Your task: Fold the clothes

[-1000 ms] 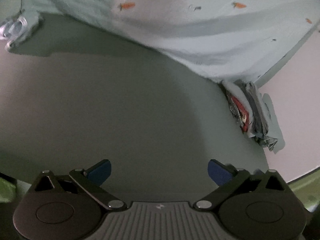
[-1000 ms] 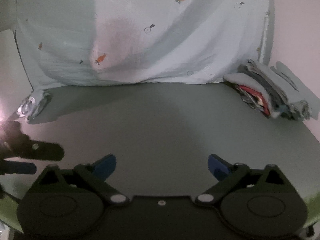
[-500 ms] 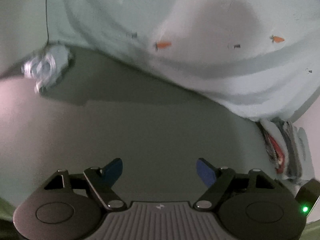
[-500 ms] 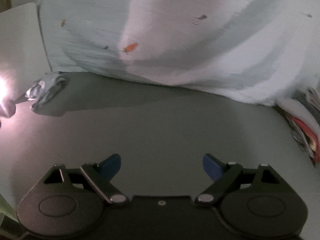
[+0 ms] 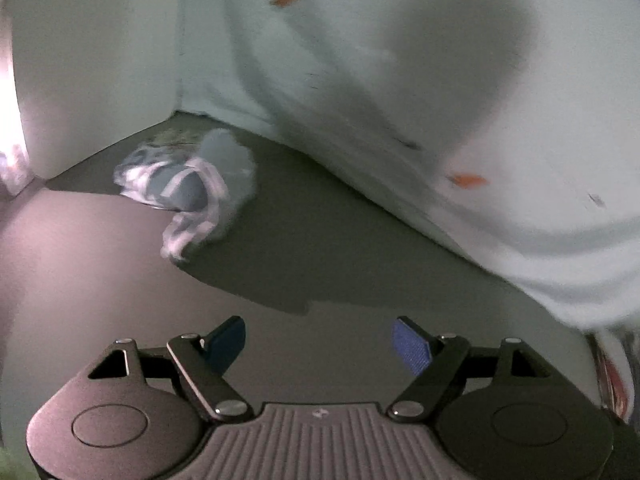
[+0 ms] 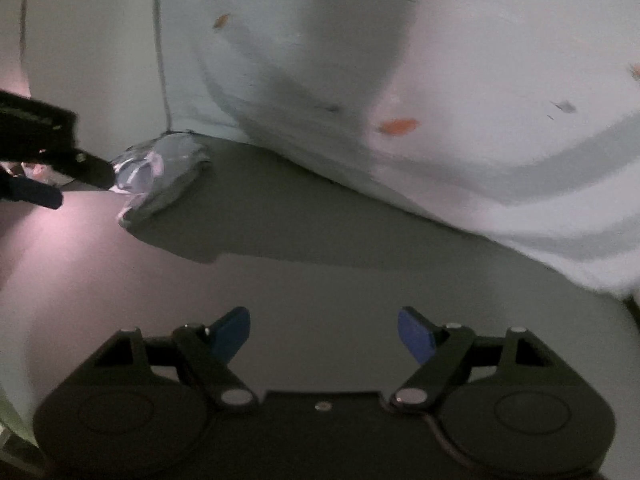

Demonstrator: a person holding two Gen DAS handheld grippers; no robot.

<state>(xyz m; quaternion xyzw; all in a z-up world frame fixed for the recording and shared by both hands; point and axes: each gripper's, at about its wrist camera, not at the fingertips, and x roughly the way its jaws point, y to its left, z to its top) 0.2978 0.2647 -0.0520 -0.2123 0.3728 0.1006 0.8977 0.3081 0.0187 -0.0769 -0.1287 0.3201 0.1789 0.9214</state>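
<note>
My fingers carry blue pads on black linkages, on both grippers. Ahead hangs a pale mint-white draped cloth sprinkled with small orange carrot motifs and tiny dark marks. On the matte grey-green table lies a crumpled blue-and-white striped garment. At the far right edge shows a red-and-grey stack of folded clothes.

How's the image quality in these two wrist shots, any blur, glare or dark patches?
Left wrist view: dim; the crumpled striped garment and the carrot-print cloth are motion-smeared, with a large dark shadow on the cloth. Right wrist view: pink glare at the left edge, hard shadow across the table, and fisheye bending throughout.
</note>
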